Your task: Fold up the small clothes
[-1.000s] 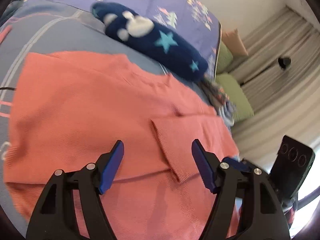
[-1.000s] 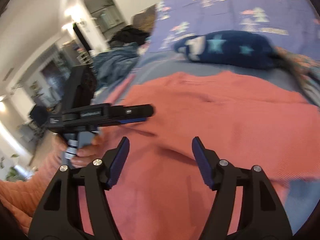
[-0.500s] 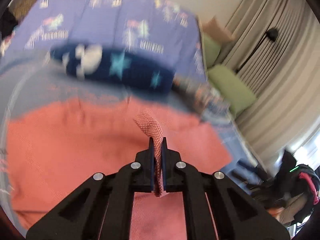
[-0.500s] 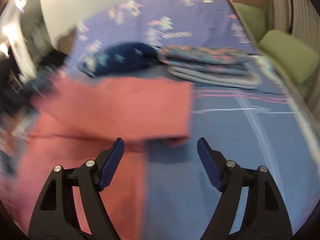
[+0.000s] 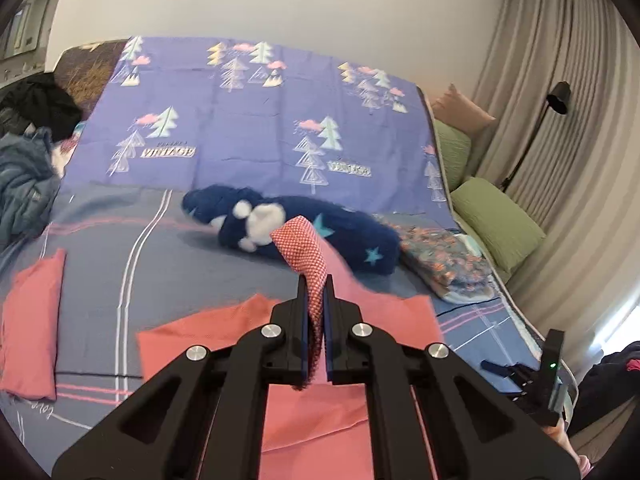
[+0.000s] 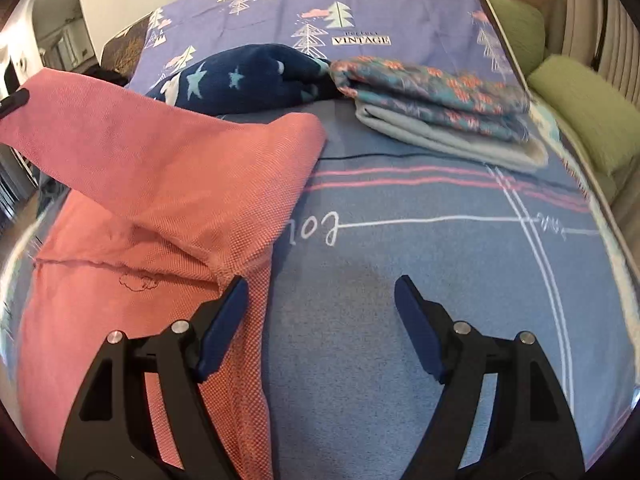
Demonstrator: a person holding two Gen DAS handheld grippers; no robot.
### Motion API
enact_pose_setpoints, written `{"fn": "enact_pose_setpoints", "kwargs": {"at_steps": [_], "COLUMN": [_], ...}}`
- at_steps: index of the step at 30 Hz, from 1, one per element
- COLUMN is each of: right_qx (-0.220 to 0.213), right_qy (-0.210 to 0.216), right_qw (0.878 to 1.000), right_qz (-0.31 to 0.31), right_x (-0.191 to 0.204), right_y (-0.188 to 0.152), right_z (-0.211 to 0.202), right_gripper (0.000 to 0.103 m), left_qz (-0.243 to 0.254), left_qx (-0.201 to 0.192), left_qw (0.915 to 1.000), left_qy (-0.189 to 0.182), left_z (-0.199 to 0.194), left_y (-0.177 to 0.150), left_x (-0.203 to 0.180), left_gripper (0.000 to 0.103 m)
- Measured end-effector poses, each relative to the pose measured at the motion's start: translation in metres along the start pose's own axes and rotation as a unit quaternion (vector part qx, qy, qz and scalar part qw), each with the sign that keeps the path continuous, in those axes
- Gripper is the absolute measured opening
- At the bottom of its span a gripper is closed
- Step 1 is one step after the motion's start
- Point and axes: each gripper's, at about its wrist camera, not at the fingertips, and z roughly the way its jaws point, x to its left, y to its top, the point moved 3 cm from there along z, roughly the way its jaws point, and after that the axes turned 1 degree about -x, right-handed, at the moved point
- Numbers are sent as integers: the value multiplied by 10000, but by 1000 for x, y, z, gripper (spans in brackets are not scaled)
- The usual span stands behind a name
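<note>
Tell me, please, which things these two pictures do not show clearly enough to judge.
- Left wrist view: the left tongs cover the pink garment where they pinch it.
- Right wrist view: the picture edge cuts off the garment's left part.
- Right wrist view: the folded floral cloth is blurred, so its kind is unclear.

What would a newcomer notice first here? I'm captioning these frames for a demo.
The left gripper, shut on a strip of the coral sweater, lifts it at centre frame. Behind it on the bed lies a navy starred fleece, with folded floral clothes to its right. The right gripper hangs open.
</note>
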Motion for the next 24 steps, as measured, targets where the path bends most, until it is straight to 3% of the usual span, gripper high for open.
{"fn": "enact_pose_setpoints", "kwargs": {"at_steps": [4, 9, 12, 13, 14, 15, 19, 21, 24], "right_qx": [-45, -140, -22, 3, 24, 55, 58, 132, 72], "right_qy": [41, 422, -177, -400, -513, -562, -138, 141, 66], "right_qw": [10000, 9987, 9972, 9962, 9962, 9970, 9973, 9953, 9968], "right_qz": [35, -233, -731, -772, -697, -523, 723, 953, 796], "right_x": [1, 19, 33, 33, 30, 23, -22, -32, -27], "right_y": [-6, -6, -6, -5, -4, -3, -6, -11, -13], "right_z": [-6, -16, -1, 5, 8, 11, 6, 8, 4], "right_gripper": [77, 82, 80, 74, 60, 57, 59, 58, 62], "left_qz": [-139, -637, -880, -931, -983, -999, -944, -814, -574], "left_qx": [437, 652, 687, 686, 677, 664, 632, 628, 685], "left_qw": [9985, 9949, 9932, 9929, 9926, 9926, 9935, 9947, 9955], "left_qy": [315, 427, 334, 293, 232, 180, -85, 0, 329], "left_z": [17, 29, 30, 30, 29, 27, 15, 12, 19], "left_y": [-28, -46, -44, -42, -38, -35, -19, -19, -33], "left_x": [28, 63, 71, 71, 71, 68, 50, 44, 47], "left_gripper": [6, 6, 6, 6, 6, 6, 6, 6, 6]}}
